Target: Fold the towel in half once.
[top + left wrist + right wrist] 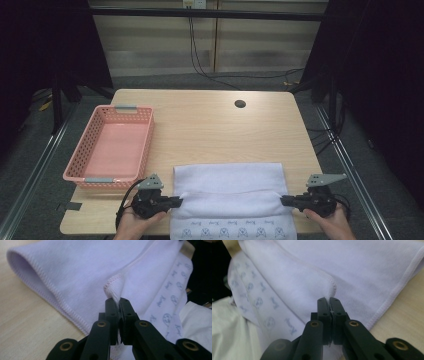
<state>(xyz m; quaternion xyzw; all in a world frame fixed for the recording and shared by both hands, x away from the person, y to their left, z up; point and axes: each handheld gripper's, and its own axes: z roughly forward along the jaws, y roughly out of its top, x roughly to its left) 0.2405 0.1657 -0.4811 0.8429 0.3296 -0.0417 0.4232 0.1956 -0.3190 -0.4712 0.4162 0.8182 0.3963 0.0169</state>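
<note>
White terry-cloth towel [227, 182]: soft matt fabric, fine nap, stitched hem, faint blue printed motifs along lower frame edge. Light wooden table top [215, 125]: smooth, pale grain, low sheen. Pink perforated plastic basket [145, 137] at left: slightly glossy lattice walls, grey handle grips. Left gripper [116, 302] and right gripper [329, 301]: matt black plastic jaws, brass-coloured rivets; grey plates on top looked like dull metal.

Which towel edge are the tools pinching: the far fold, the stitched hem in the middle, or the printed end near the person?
The stitched hem across the towel's middle: the left tool and right tool each clamp one end of it. The far fold lies flat and the printed end lies untouched.
</note>
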